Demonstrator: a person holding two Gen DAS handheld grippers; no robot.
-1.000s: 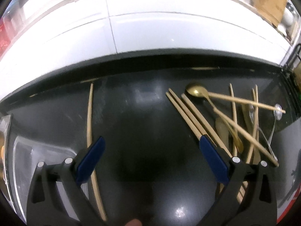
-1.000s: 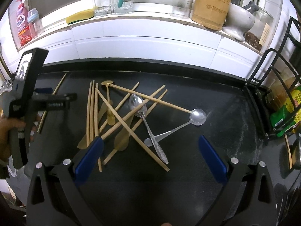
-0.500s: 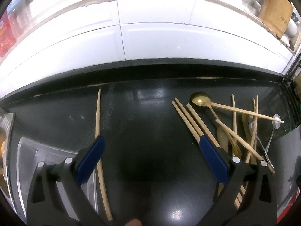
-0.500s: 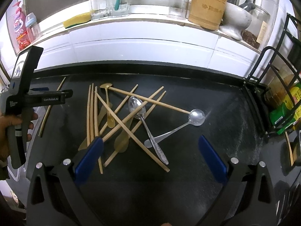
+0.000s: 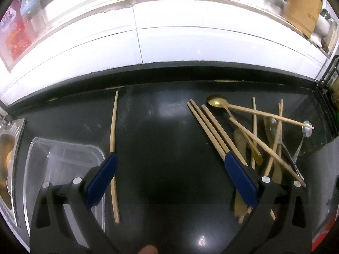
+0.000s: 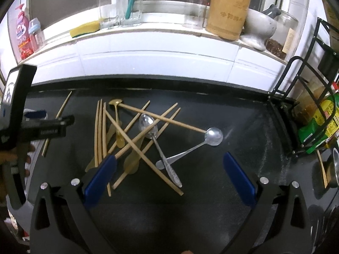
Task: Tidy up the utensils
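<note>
Two grippers: left gripper (image 5: 169,178) and right gripper (image 6: 168,178) are both hanging with jaws spread wide, gripping nothing.
Utensil pile (image 6: 135,137): chopsticks and spoons are lying crossed on the black counter (image 6: 243,131).
Lone chopstick (image 5: 113,148): lying apart, just beside the clear container (image 5: 63,150).

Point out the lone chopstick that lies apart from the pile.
The lone chopstick lies on the black counter at the left, alongside the clear container and well clear of the utensil pile. In the right wrist view it lies far left, behind the left gripper.
</note>
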